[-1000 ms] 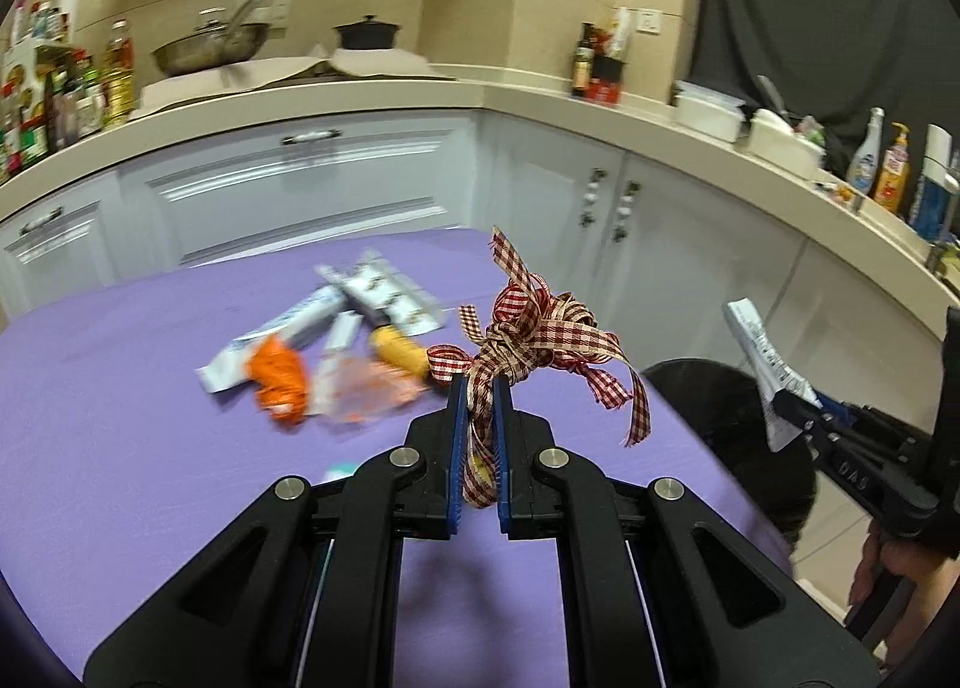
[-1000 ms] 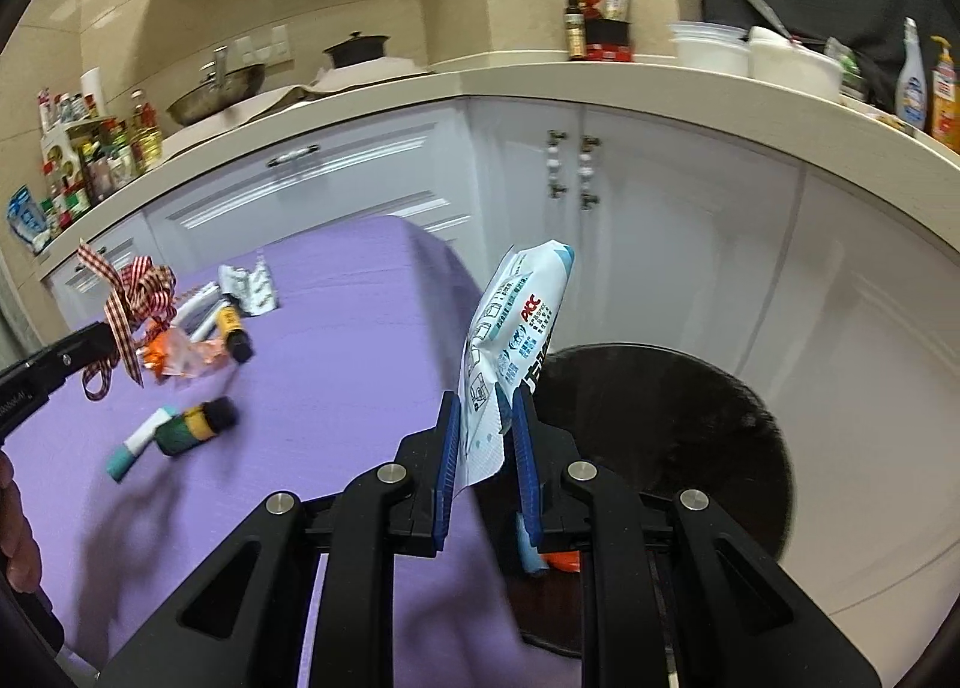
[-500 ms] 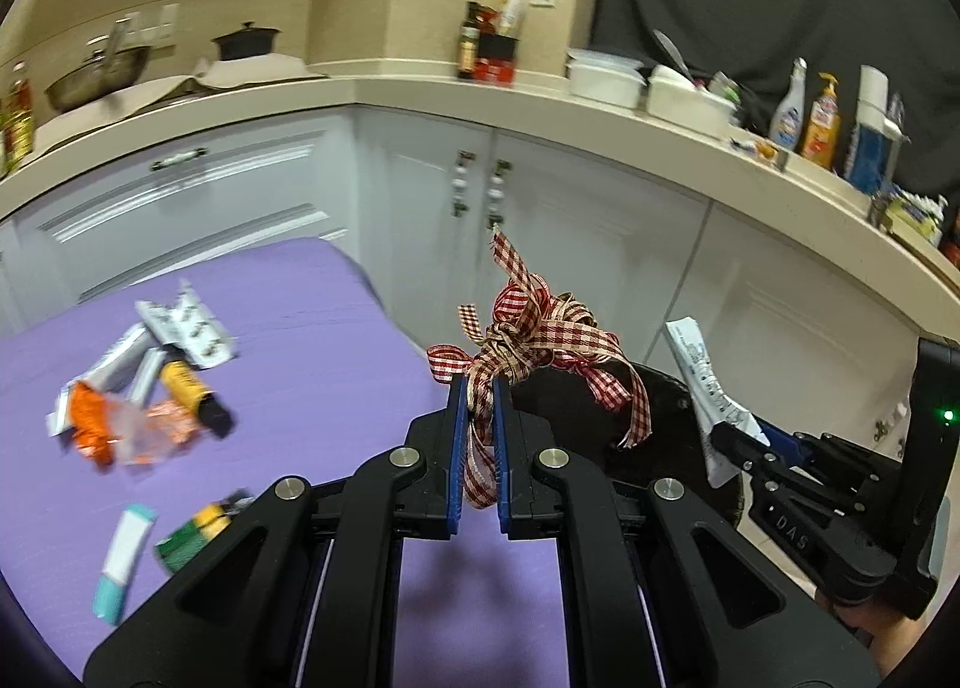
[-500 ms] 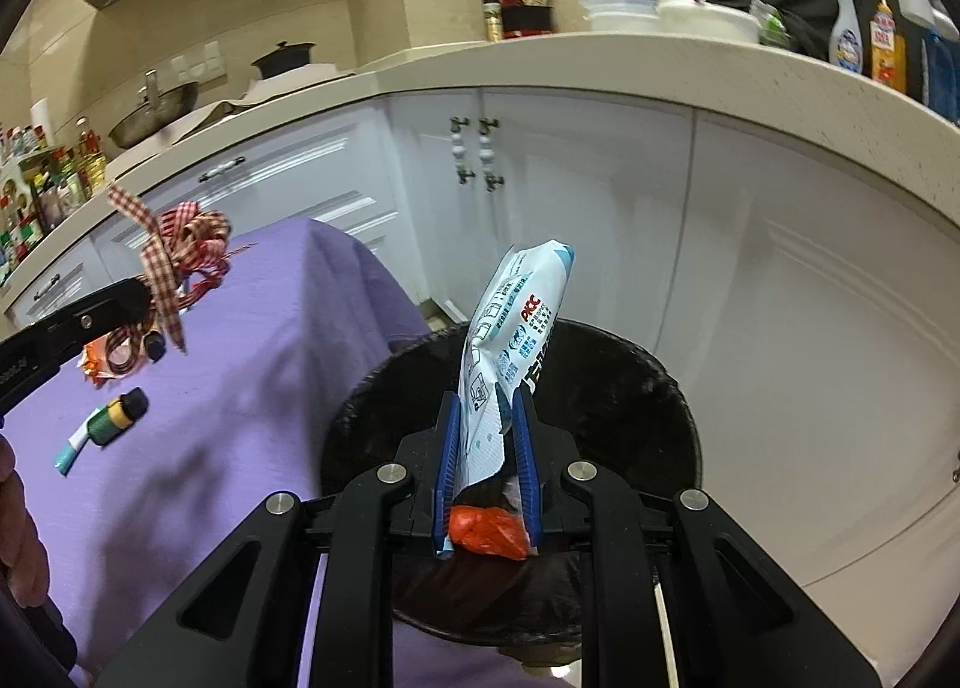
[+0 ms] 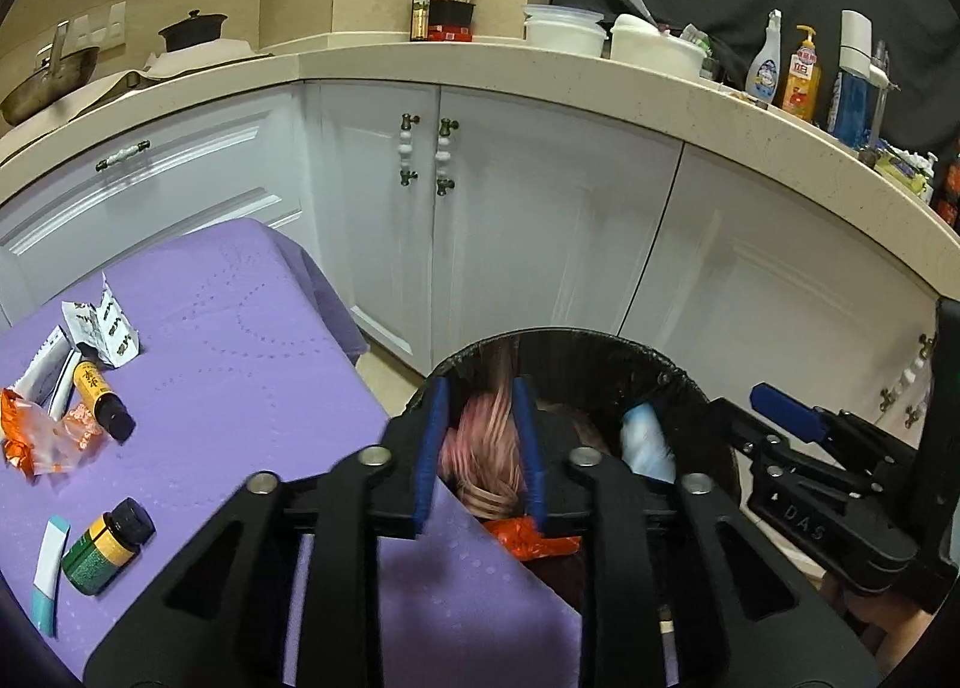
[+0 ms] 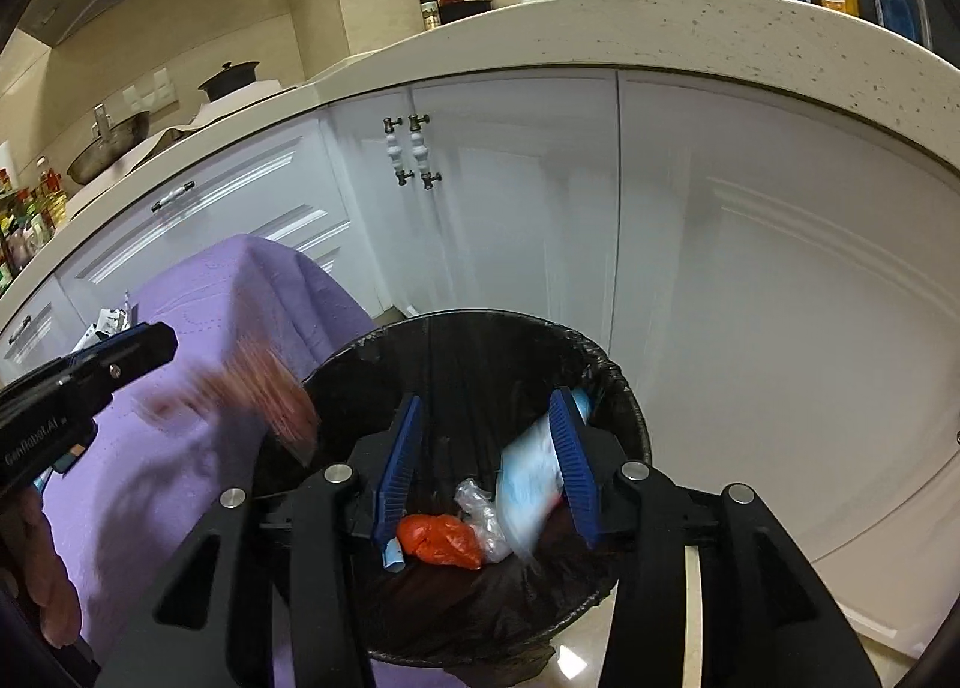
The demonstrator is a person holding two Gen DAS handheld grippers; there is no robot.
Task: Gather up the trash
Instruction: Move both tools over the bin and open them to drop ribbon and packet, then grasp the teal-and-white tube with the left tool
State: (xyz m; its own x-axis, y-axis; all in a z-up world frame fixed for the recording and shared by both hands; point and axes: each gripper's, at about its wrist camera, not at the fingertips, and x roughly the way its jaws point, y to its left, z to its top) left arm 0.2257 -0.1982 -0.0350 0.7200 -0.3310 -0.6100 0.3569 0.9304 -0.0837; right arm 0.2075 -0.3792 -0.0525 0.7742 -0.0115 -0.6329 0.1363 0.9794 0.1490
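Both grippers over the black-lined trash bin [image 6: 618,388] beside the purple table [image 5: 240,352], jaws opening. Left gripper [image 5: 480,442] parted around a blurred red-checked ribbon [image 5: 486,448], pads clear of it, ribbon just above the bin's mouth; right gripper [image 6: 486,463] spread wide, blue-and-white wipes packet [image 6: 531,484] blurred, loose against the right pad and inside the bin, above an orange wrapper [image 6: 441,538]. Left on the table: small bottles [image 5: 108,547], tubes and wrappers.
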